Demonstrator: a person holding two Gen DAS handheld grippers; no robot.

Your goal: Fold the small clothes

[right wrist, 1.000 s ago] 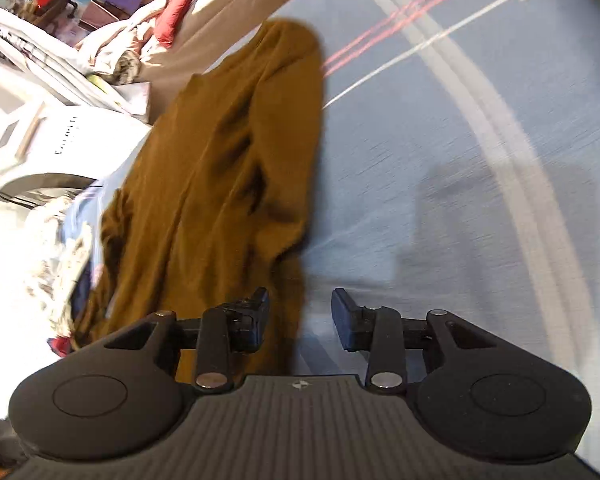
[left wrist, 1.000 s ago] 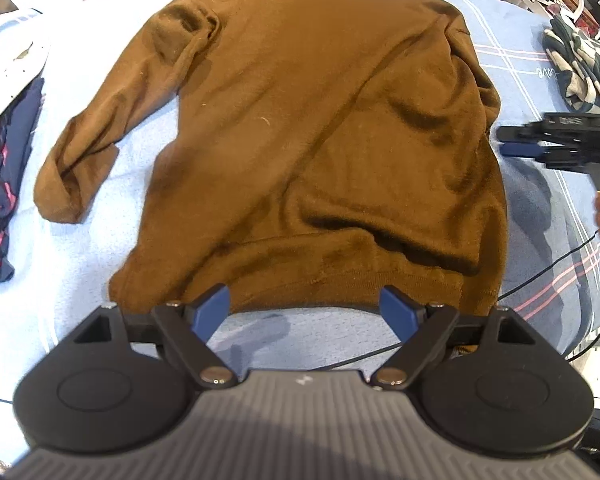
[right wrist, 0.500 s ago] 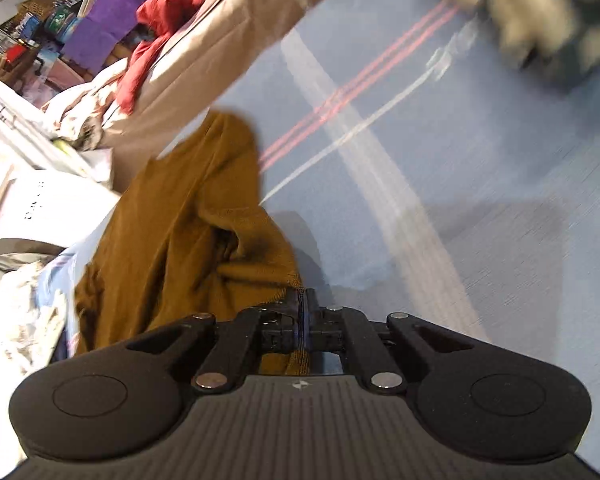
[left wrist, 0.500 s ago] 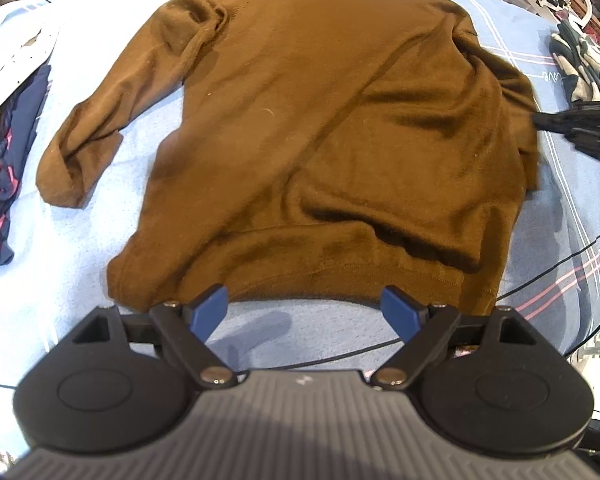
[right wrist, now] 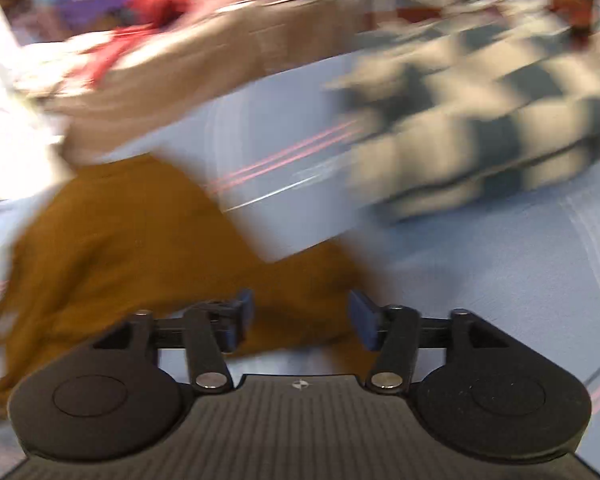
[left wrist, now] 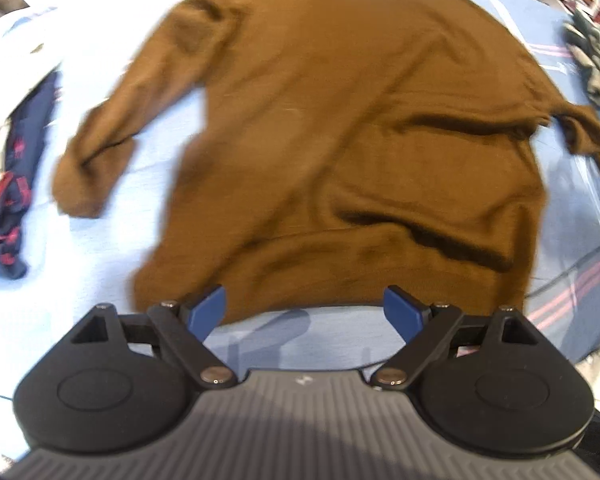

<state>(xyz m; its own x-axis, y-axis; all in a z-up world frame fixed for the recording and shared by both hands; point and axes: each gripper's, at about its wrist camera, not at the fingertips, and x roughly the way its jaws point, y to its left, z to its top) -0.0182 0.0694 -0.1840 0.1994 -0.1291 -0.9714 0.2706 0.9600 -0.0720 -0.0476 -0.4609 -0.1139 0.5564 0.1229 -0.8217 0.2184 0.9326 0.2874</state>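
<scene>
Brown sweater (left wrist: 340, 140): flat, creased, hem nearest my left tongs (left wrist: 304, 308), long axis running away, sleeves out sideways. Left tongs released; right tongs (right wrist: 300, 316) opening, empty.

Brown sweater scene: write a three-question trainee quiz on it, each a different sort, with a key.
1. True or false: the brown sweater lies spread on the light blue sheet.
2. Multiple choice: in the left wrist view, the left claw is (a) shut on the hem, (b) open with nothing between its pads, (c) shut on a sleeve.
3. Fill in: in the left wrist view, the sleeve on the picture's left lies beside a ____ and red garment.

Key: 1 true; 2 b; 3 navy. The right claw is opening, with nothing gripped between its pads.
</scene>
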